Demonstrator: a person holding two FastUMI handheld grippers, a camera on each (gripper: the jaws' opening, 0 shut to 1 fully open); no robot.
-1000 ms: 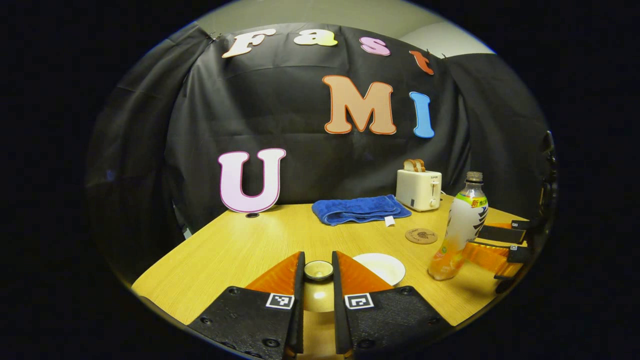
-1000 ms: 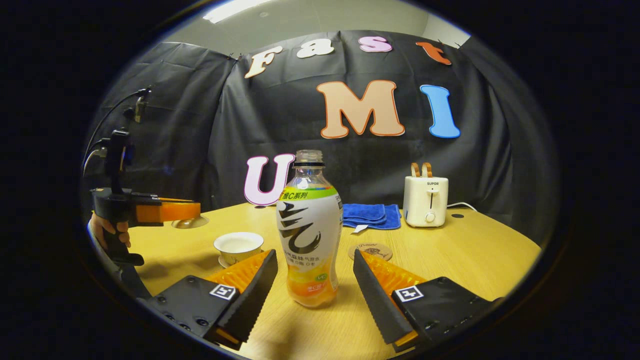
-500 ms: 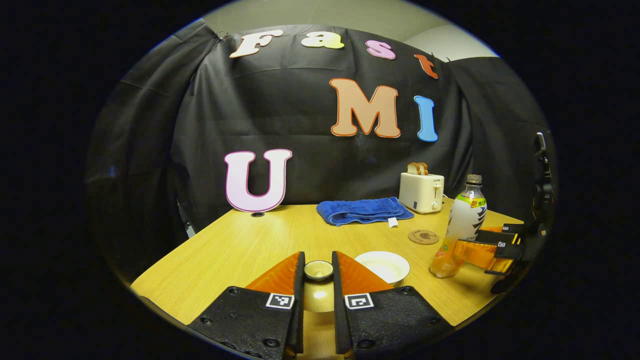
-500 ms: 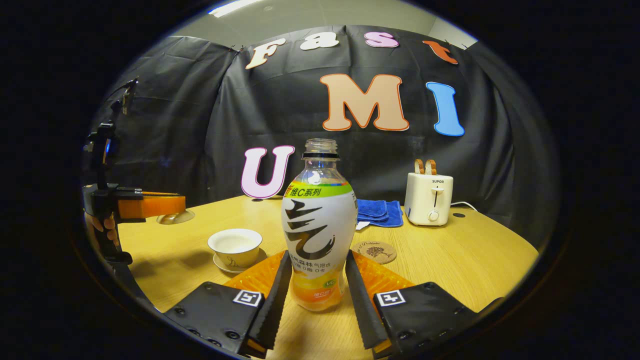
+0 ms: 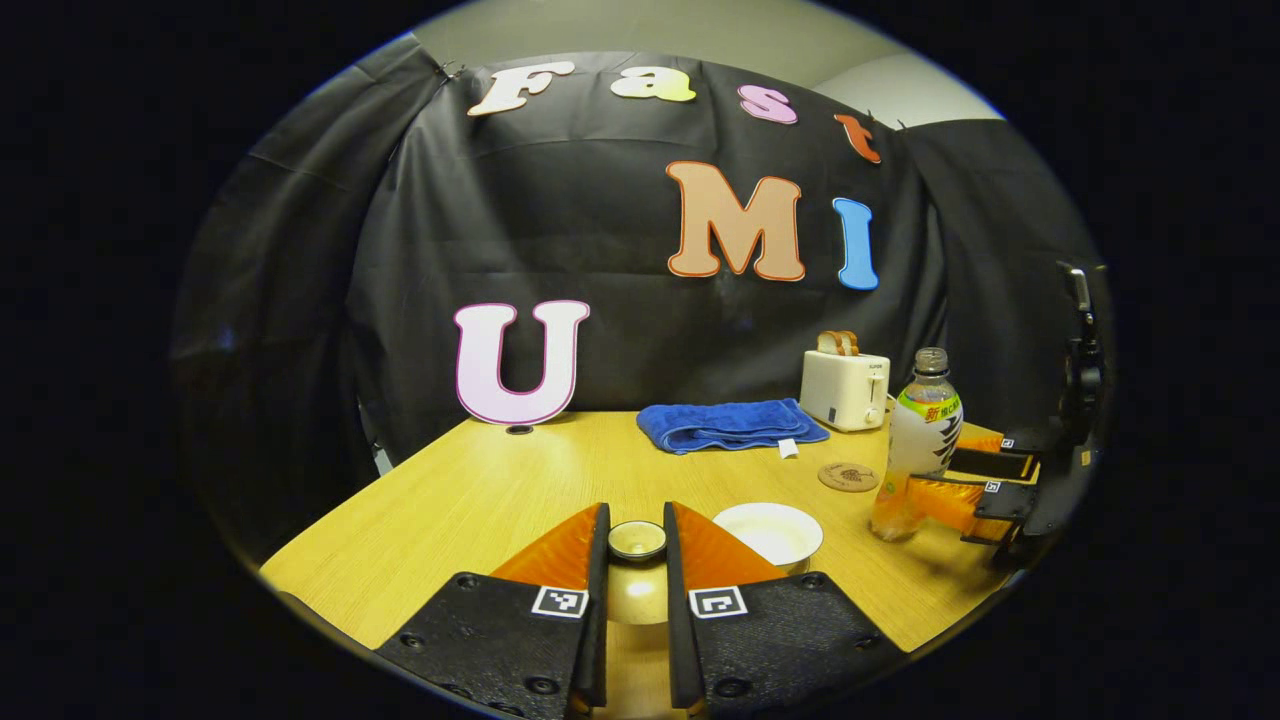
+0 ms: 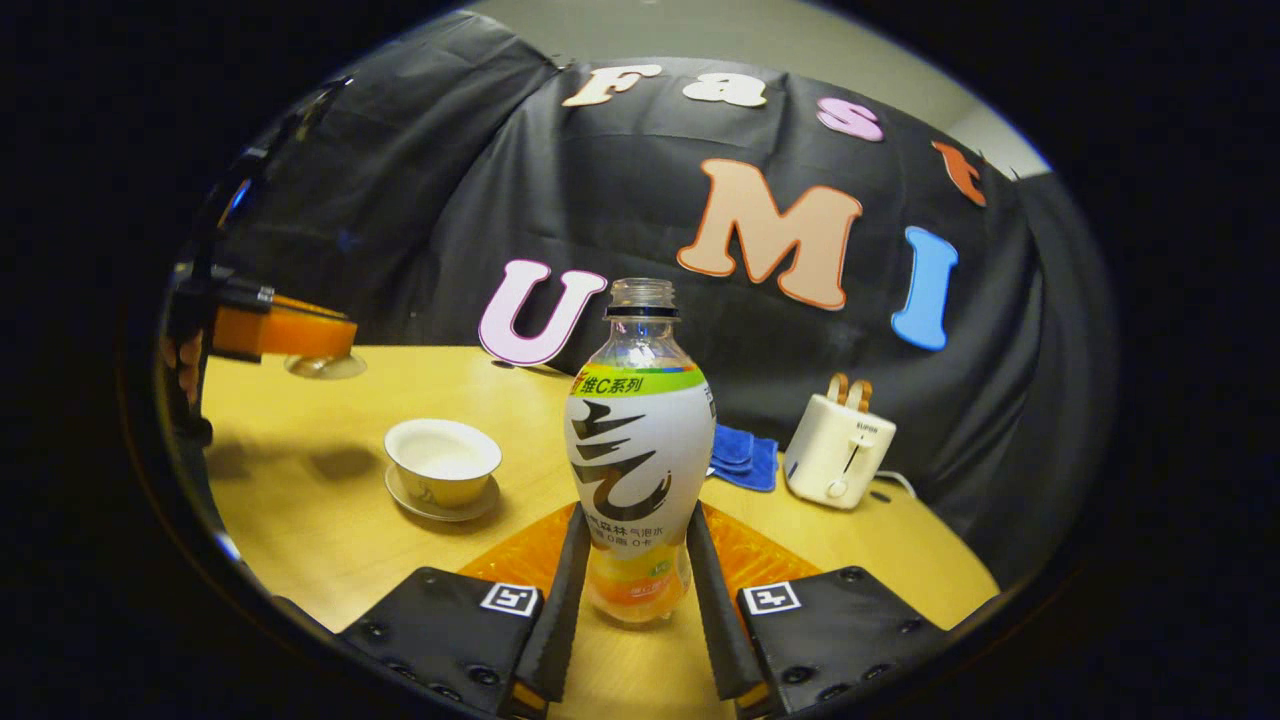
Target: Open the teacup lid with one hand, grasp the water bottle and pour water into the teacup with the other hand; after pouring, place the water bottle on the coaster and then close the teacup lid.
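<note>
Water bottle (image 6: 640, 450), uncapped, upright between the fingers of the right gripper (image 6: 632, 590), both pressing its lower body, base at or just above the wooden table (image 6: 300, 520), cannot tell which. Teacup (image 6: 443, 462) uncovered on its saucer (image 6: 440, 505) to the left of the bottle in the right gripper view, with the lid (image 5: 637, 541) pinched by its knob in the left gripper (image 5: 636, 560) and held in the air, apart from the cup. Farther back, round coaster (image 5: 848, 476) bare near the bottle, then folded blue towel (image 5: 730, 424) and white toaster (image 5: 843, 388) by the cloth wall.
</note>
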